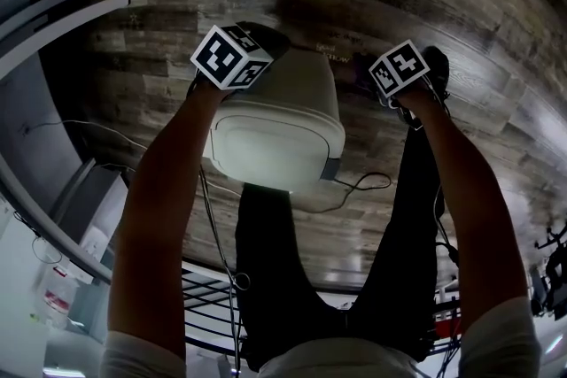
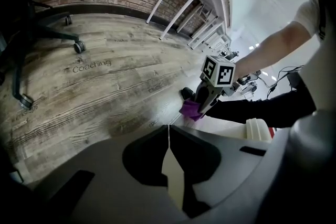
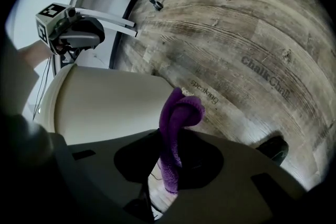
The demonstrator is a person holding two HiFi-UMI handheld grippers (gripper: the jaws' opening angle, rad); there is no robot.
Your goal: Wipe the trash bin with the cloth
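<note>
A cream trash bin (image 1: 283, 133) with a rounded lid stands on the wood floor between my arms. My left gripper (image 1: 264, 40) hovers at the bin's far left top corner, its jaws shut with nothing held; in the left gripper view (image 2: 168, 127) only a cream sliver of bin shows under the closed tips. The right gripper (image 1: 432, 66) is at the bin's far right side, shut on a purple cloth (image 3: 181, 110) that sticks up past the tips (image 3: 169, 138) beside the bin wall (image 3: 105, 107). The left gripper view also catches the cloth (image 2: 190, 109) hanging from the right gripper (image 2: 209, 96).
Dark-trousered legs (image 1: 283, 279) stand right behind the bin, one shoe (image 3: 273, 148) by the right gripper. A cable (image 1: 363, 183) loops on the floor. An office chair on castors (image 2: 52, 34) and white desk frames (image 2: 194, 2) stand farther off. A white rail (image 1: 53, 13) curves at left.
</note>
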